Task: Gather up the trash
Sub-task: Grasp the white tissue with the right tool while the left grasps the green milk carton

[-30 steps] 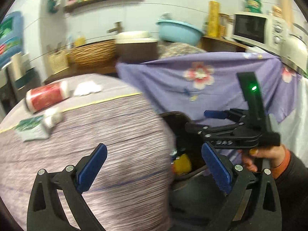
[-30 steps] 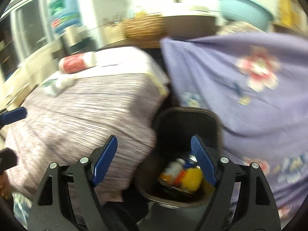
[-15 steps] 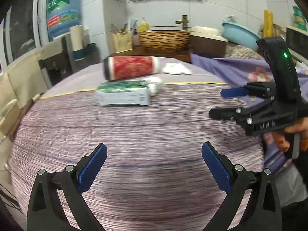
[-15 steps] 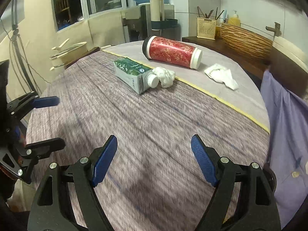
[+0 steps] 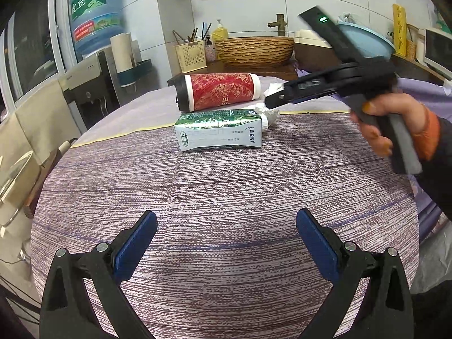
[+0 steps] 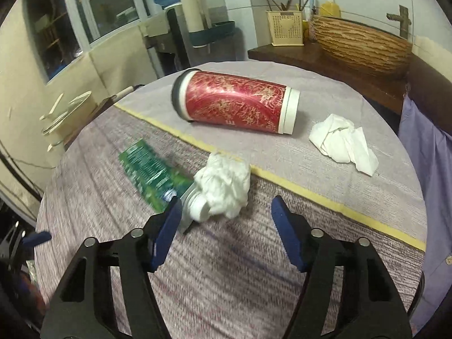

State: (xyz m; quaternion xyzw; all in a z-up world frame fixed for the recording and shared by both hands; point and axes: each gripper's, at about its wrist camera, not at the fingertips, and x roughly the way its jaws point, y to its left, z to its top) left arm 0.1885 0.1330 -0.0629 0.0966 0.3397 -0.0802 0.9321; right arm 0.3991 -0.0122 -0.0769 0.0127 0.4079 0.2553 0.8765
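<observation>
A green and white carton point(image 5: 219, 133) lies on its side on the round table, also in the right wrist view point(image 6: 154, 176). A crumpled white tissue ball point(image 6: 226, 188) rests against its cap. A red canister point(image 6: 236, 104) lies behind it, also in the left wrist view point(image 5: 217, 91). A second white tissue point(image 6: 343, 142) lies at the right. My right gripper point(image 6: 226, 231) is open, just short of the tissue ball; it also shows in the left wrist view point(image 5: 278, 100). My left gripper point(image 5: 226, 243) is open and empty over the near table.
The table has a striped purple cloth point(image 5: 226, 197) with a yellow seam point(image 6: 310, 195). Behind stand a counter with a woven basin point(image 6: 361, 45), a utensil holder point(image 6: 285, 31) and a water dispenser point(image 5: 93, 56). A purple floral cloth point(image 6: 423, 169) hangs at the right.
Both grippers swung from the black bin beside the table up over the tabletop. The right gripper has moved forward to the tissue ball and carton. Both stayed open.
</observation>
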